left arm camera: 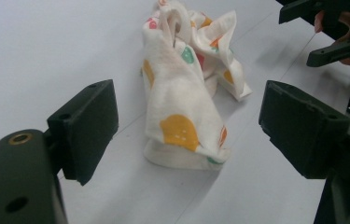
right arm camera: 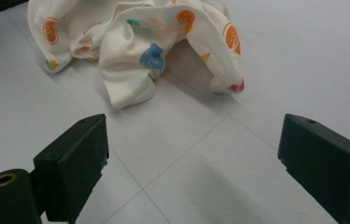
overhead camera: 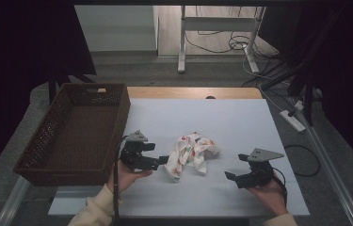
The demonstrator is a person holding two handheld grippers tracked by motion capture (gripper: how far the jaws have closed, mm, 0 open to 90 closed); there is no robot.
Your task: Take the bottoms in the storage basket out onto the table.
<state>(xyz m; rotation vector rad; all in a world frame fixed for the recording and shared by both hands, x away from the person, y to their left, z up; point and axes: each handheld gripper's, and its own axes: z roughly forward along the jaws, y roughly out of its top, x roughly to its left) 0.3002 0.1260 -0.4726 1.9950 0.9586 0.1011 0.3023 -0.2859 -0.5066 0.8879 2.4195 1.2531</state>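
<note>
A crumpled white cloth [overhead camera: 191,154] with coloured prints lies in the middle of the white table top [overhead camera: 230,117]. My left gripper [overhead camera: 161,161] is just left of it, open, jaws pointing at the cloth's near-left end. In the left gripper view the cloth [left arm camera: 182,107] lies just ahead of the wide-apart jaws [left arm camera: 189,130], with no pad touching it. My right gripper [overhead camera: 234,167] rests to the right of the cloth, open and empty. In the right gripper view the cloth [right arm camera: 140,42] lies well ahead of the gripper [right arm camera: 193,158].
A dark brown woven basket [overhead camera: 73,134] stands at the left edge of the table, right beside my left hand. In the left gripper view the other gripper [left arm camera: 336,32] shows at the top right. Table legs and cables lie on the floor behind.
</note>
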